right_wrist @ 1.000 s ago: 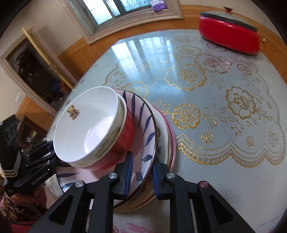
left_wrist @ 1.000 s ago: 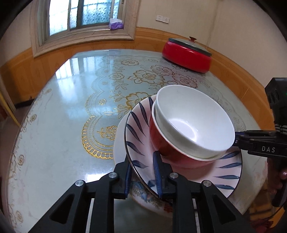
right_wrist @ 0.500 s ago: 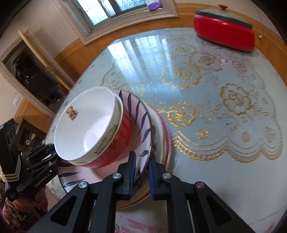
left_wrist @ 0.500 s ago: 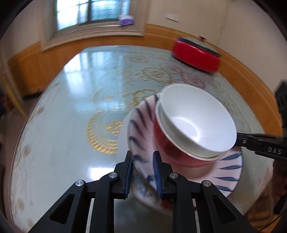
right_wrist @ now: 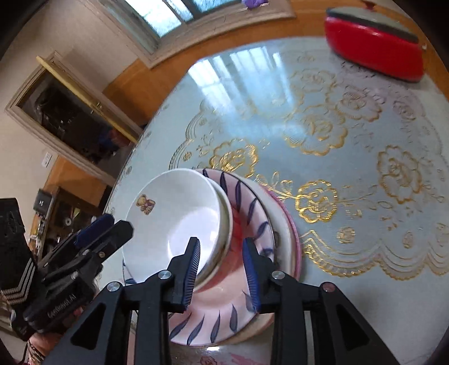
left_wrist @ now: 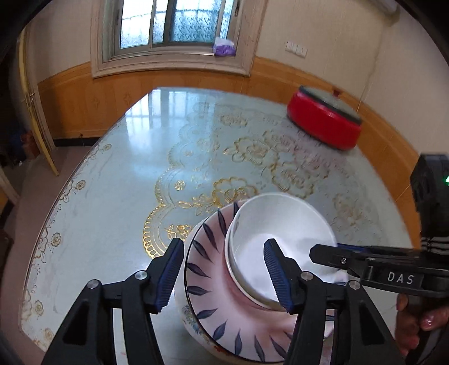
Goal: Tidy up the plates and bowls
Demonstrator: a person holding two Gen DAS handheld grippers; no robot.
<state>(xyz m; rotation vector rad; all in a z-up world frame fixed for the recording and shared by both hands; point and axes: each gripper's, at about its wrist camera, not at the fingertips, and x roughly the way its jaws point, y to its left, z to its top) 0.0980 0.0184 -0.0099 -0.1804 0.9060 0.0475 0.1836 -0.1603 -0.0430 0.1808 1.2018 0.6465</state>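
A white bowl [left_wrist: 280, 224] with a bear picture [right_wrist: 174, 213] is nested in a red bowl [right_wrist: 238, 233]. Both stand on a pink plate with blue leaf marks [left_wrist: 207, 269] [right_wrist: 224, 303], which tops a stack of plates [right_wrist: 289, 247] on the round table [left_wrist: 118, 196]. My left gripper [left_wrist: 224, 275] is open and empty above the plate's near rim. My right gripper [right_wrist: 221, 275] is open and empty above the opposite side of the stack. Each gripper shows in the other's view: the right gripper [left_wrist: 350, 261] and the left gripper [right_wrist: 92, 241].
A red lidded pot [left_wrist: 325, 123] [right_wrist: 373, 47] stands at the far right of the table, near the wall. The table has a pale blue cloth with gold flowers [right_wrist: 322, 132]. A window [left_wrist: 174, 25] is behind the table and a doorway [right_wrist: 70, 118] to the left.
Both grippers have opened, let go of the leaf plate's rim and lifted back. The stack now rests on the table.
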